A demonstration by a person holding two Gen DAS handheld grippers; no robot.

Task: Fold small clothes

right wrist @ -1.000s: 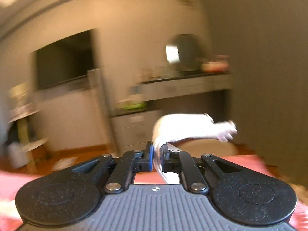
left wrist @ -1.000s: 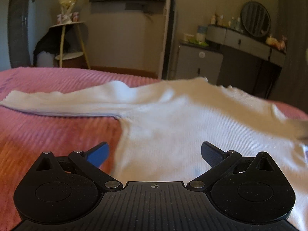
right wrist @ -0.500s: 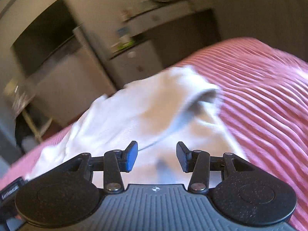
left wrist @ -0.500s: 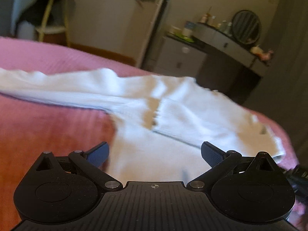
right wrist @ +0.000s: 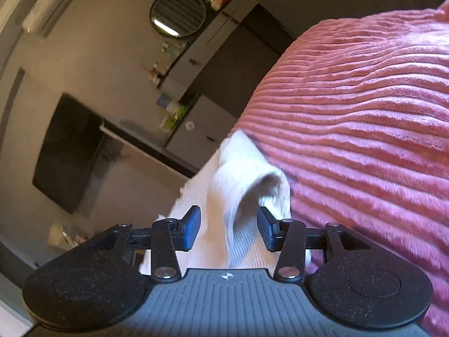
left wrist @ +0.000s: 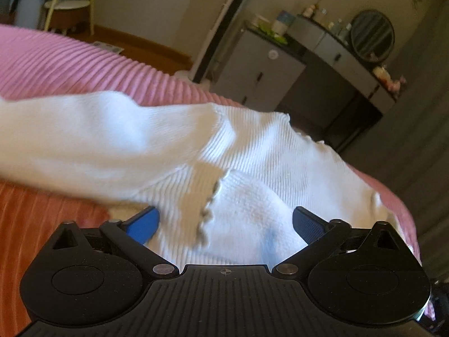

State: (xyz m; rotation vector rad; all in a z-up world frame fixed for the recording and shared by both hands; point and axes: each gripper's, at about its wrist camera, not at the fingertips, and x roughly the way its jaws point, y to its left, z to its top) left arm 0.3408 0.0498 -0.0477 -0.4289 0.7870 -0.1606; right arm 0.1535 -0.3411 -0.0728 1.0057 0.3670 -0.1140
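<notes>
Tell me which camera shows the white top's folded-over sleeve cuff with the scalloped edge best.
The left wrist view. There the sleeve lies across the white top, its scalloped cuff edge sharp and unobstructed on the pink bedspread. The right wrist view shows only a bunched, blurred fold of the top; no scalloped edge can be made out.

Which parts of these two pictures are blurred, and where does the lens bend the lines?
Left wrist view: the white garment is smeared on its left sleeve, sharper at the ribbed middle; the bedspread curves. Right wrist view: the garment's fold is blurred, the round mirror and tilted walls bow strongly.
</notes>
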